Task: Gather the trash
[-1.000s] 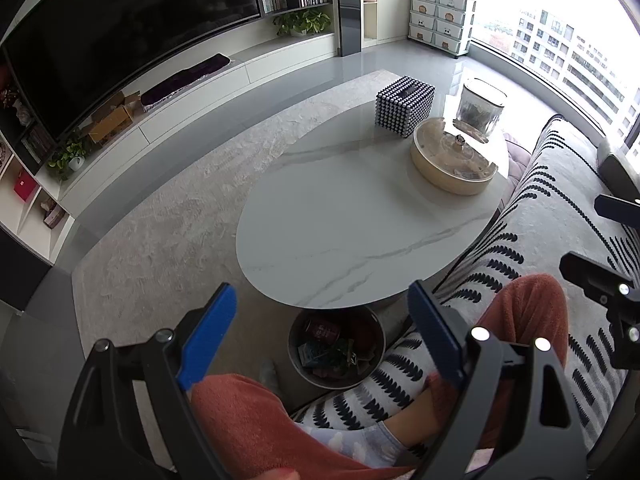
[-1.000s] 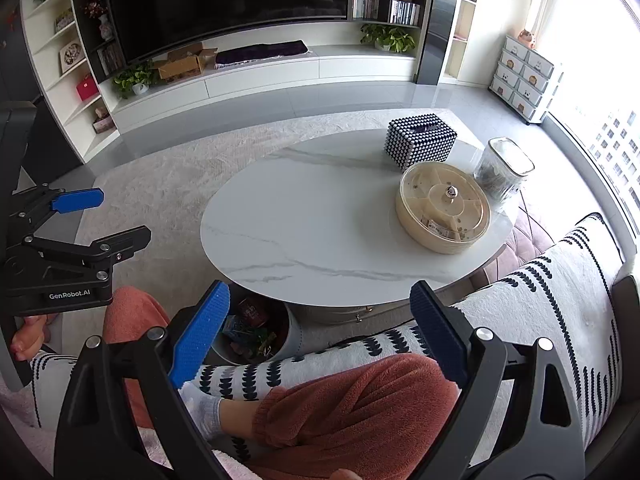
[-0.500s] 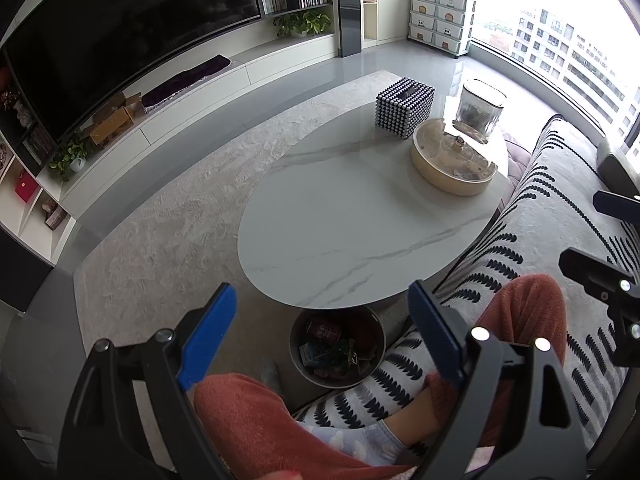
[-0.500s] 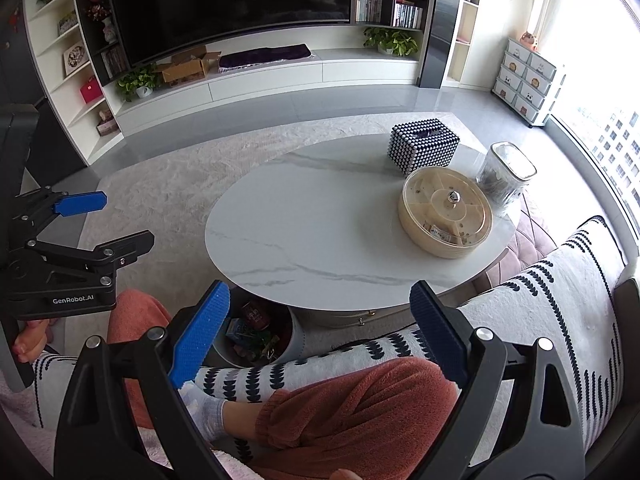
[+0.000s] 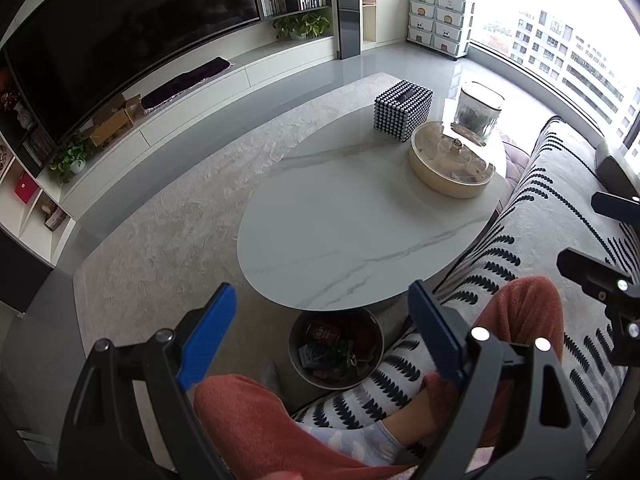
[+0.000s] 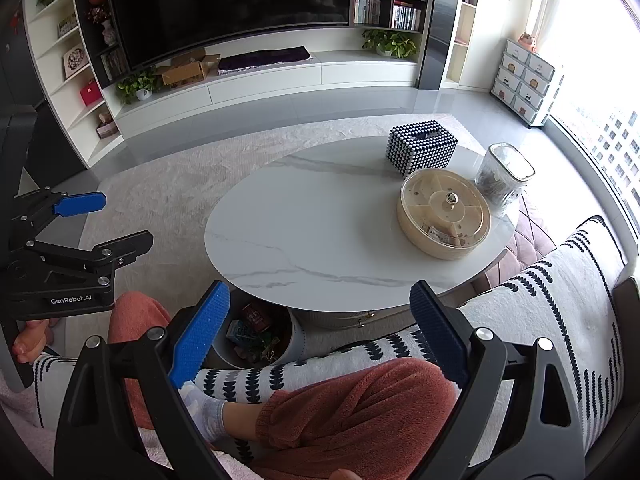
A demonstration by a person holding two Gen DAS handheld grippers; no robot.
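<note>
Trash (image 5: 334,346), assorted wrappers and small cartons, lies inside the round bin (image 5: 298,368) tucked under the near edge of the marble table (image 5: 340,232).

Left wrist view. Your left gripper (image 5: 320,328) hangs above your lap with its blue pads wide apart and nothing between them; the bin shows in the gap. On the table's far end: a studded tissue box (image 5: 402,110), a round lidded snack tray (image 5: 452,164) just beside it, and a clear canister (image 5: 478,110) behind the tray. Your orange trouser leg (image 5: 256,424) and a socked foot (image 5: 360,442) lie on the patterned sofa cover (image 5: 552,208) on the near side of the table. Your right gripper (image 5: 600,236) enters at the right edge, its fingers parted.

Right wrist view. Your right gripper (image 6: 320,328) likewise stands open and empty, held over your knee. The bin (image 6: 296,340) with its trash (image 6: 254,336) sits under the table (image 6: 320,224), on its near side. Tissue box (image 6: 422,146), snack tray (image 6: 444,212) and canister (image 6: 504,176) cluster at the table's right end. Your left gripper (image 6: 108,220) shows to the left of the table, open.
</note>
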